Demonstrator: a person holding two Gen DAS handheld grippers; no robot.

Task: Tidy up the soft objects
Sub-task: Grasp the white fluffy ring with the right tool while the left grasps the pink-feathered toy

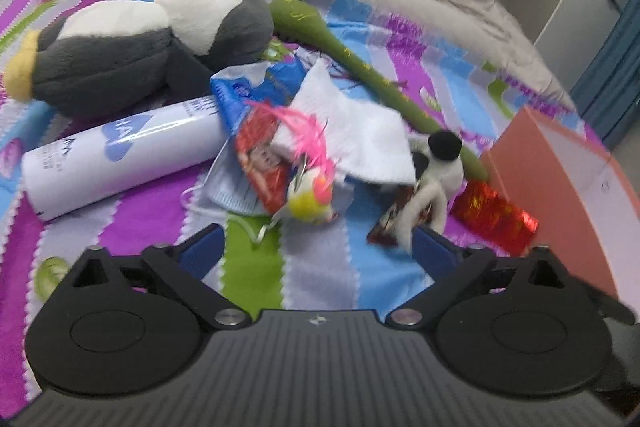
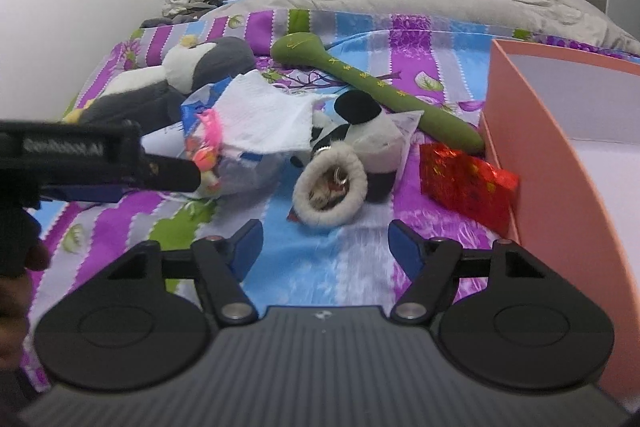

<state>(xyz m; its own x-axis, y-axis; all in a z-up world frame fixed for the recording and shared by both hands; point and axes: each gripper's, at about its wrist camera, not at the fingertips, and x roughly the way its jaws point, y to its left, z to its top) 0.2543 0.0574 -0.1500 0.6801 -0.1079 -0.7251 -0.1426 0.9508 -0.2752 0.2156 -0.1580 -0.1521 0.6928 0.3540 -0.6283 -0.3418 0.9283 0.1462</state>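
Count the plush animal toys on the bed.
2. The grey penguin plush lies far left by the wall; the small panda plush sits mid-pile near the pink box. Clutter may hide more.

Both grippers (image 1: 316, 247) (image 2: 326, 241) are showing black linkages, blue fingers (image 2: 250, 237), silver screws, and ribbed grey bodies.

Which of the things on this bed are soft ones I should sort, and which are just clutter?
Likely to sort: grey penguin plush, small panda plush, green stuffed club, white cloth, yellow-and-pink feathered toy.

Lying about: white cylinder, red foil packet, blue wrapper.
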